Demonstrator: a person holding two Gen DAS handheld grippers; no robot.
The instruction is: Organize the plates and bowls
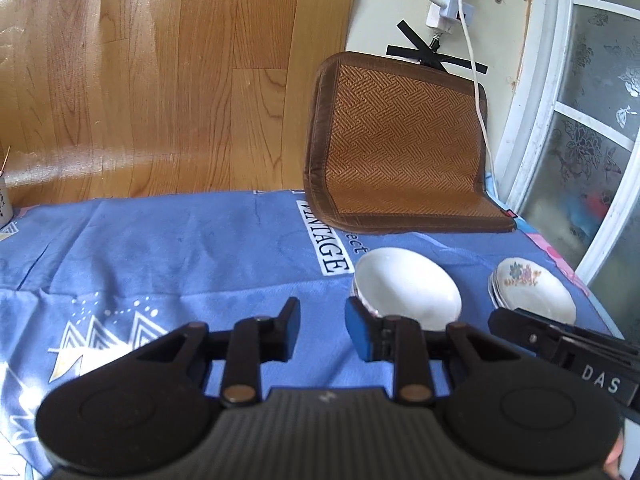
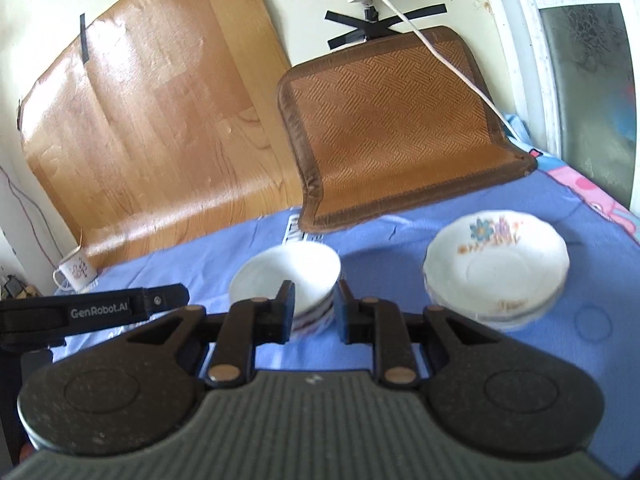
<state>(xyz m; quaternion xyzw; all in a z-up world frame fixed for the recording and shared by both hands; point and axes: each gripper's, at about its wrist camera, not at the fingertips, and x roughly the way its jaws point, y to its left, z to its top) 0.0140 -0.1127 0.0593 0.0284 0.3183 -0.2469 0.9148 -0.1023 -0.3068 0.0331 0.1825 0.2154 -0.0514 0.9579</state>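
1. Writing: the blue cloth (image 1: 168, 240) has a white label w/ "VINTAGE" (image 1: 322, 236) running toward the camera; small script beside it ends in "ect". Left view shows "DAS" on the right gripper's (image 2: 314, 306) side; right view shows "GenRobot.AI" on the left gripper's (image 1: 322, 328) side.
2. Count: 1 white bowl (image 2: 288, 282), 1 stack of plates (image 2: 496, 268) (3 rims show at its edge; can't tell the exact no.), 1 mug (image 2: 76, 272), 1 woven mat (image 2: 396, 128), 2 grippers.
3. Bowl: upright, mouth up, round so no long axis. Coloured bands near its base. Sits on the cloth mid-table, just left of the plates, apart from them.
4. Plates: flat, face up, flower print on the far side of the top one. Near the cloth's right edge, by the frosted window (image 2: 592, 60).
5. Left gripper: jaws narrow, nothing between them, only cloth behind the gap. Bowl is just beyond its right finger.
6. Right gripper: jaws narrow, nothing gripped; bowl's lower wall shows thru the gap, beyond the tips.
7. Mat leans vs. the wall at the back; mug far left by the wood-look sheet (image 2: 152, 104). White cable (image 2: 452, 64) crosses the mat.
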